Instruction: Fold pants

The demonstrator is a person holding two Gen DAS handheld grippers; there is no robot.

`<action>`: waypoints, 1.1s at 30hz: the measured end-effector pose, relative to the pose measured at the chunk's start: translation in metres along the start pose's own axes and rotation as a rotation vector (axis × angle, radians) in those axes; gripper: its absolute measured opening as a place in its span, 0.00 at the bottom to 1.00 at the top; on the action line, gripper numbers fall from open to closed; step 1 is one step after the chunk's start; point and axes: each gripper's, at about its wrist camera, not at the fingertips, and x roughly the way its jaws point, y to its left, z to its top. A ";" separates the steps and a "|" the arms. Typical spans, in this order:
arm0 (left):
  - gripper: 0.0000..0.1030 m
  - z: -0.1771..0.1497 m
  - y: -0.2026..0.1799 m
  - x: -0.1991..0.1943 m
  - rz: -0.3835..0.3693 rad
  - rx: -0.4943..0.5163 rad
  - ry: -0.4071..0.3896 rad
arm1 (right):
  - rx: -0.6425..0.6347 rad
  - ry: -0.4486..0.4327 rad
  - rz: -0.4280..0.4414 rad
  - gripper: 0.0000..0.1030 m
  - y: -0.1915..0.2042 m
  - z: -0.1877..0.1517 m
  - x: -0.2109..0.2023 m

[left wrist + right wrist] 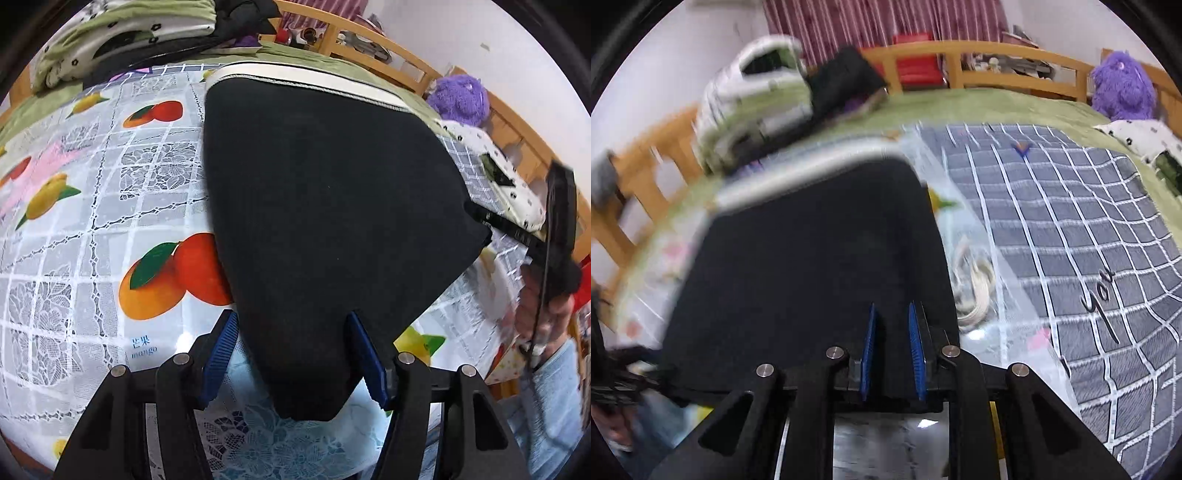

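The black pants [332, 192] lie folded on the fruit-print cloth [110, 192], with a white band [306, 79] along their far edge. My left gripper [291, 315] straddles their near pointed corner. Its right blue pad [364, 354] lies against the fabric and its left pad [219, 354] stands off it, so the jaws are open. In the right wrist view, which is blurred, the same pants [812, 258] spread out ahead. My right gripper [892, 306] hovers over their near right edge, its blue pads a narrow gap apart and black cloth showing between them. A hand [543, 306] carries that gripper at the far right.
The cloth lies on a bed with a wooden rail [997, 50]. A grey checked blanket [1089, 240] spreads to the right, with a coiled cream cord [975, 291] beside the pants. Folded bedding [110, 40] is stacked at the far left. A purple plush toy [1123, 86] sits at the far right.
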 end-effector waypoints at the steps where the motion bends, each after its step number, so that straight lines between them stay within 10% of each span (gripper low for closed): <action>1: 0.59 0.002 0.001 -0.003 -0.009 -0.006 0.001 | -0.010 -0.015 -0.002 0.19 0.000 -0.001 -0.004; 5: 0.59 0.012 0.010 -0.018 0.001 -0.005 -0.055 | 0.064 -0.029 0.064 0.23 -0.013 0.007 -0.021; 9: 0.58 0.035 0.027 -0.016 -0.014 -0.075 -0.051 | 0.134 -0.105 0.075 0.54 -0.022 0.020 -0.033; 27: 0.53 0.100 0.055 0.064 -0.139 -0.186 -0.009 | 0.178 0.130 0.094 0.52 -0.029 0.064 0.072; 33: 0.23 0.108 0.051 0.058 -0.151 -0.192 -0.027 | 0.246 0.137 0.145 0.42 -0.037 0.062 0.072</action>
